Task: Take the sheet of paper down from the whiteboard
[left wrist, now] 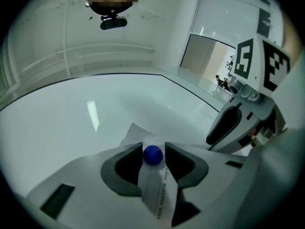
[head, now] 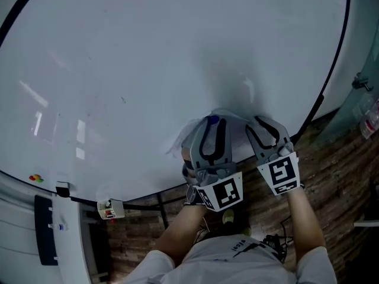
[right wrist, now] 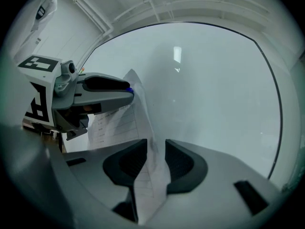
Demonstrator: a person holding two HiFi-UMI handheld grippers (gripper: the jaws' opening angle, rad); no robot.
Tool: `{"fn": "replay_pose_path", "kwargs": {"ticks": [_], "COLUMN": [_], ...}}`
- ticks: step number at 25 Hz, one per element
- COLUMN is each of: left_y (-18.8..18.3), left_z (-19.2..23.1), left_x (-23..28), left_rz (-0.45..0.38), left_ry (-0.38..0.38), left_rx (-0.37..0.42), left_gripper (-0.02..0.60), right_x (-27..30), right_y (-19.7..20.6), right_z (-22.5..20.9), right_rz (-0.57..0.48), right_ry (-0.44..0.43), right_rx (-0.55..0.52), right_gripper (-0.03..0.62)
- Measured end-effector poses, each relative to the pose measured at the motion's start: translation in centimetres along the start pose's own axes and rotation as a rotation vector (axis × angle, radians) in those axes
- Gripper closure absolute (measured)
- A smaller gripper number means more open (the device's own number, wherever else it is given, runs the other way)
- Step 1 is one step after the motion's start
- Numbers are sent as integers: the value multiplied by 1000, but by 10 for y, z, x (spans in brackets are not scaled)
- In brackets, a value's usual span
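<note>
At the whiteboard's point(head: 148, 70) 8 o'clock edge sit small red and green magnets point(head: 37, 178). Toward 5 o'clock of the board, the left gripper point(head: 213, 124) pinches a round blue magnet point(left wrist: 153, 155) between its jaw tips, with a strip of the sheet of paper point(right wrist: 112, 125) running back between the jaws. The printed sheet bulges off the board between both grippers. At 3 o'clock of the left one, the right gripper point(right wrist: 156, 146) has its jaws spread, and the sheet's creased edge passes loosely between them.
</note>
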State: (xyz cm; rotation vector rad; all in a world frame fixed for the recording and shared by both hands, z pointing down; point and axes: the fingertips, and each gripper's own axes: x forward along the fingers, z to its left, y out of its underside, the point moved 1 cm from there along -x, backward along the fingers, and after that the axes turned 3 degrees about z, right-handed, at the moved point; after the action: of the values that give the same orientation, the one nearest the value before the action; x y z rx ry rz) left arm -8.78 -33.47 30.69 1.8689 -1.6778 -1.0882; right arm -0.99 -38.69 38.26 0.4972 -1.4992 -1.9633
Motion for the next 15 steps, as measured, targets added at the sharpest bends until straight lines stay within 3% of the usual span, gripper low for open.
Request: {"fn": "replay_pose_path", "kwargs": {"ticks": [6, 10, 15], "left_y": [1, 1, 0], "left_z": [2, 3, 5], "left_x": [0, -1, -1], "left_rz": [-21, -22, -26], "left_ry": [-16, -4, 24], "left_rx": [16, -6, -43], "left_gripper": [439, 449, 454], "right_x": [9, 7, 4], "right_y": [12, 13, 12], "right_z": [0, 2, 3], "right_rz": [45, 53, 61], "right_ry": [-2, -7, -19], "right_rx": [-1, 6, 27], "right_gripper": [486, 554, 572]}}
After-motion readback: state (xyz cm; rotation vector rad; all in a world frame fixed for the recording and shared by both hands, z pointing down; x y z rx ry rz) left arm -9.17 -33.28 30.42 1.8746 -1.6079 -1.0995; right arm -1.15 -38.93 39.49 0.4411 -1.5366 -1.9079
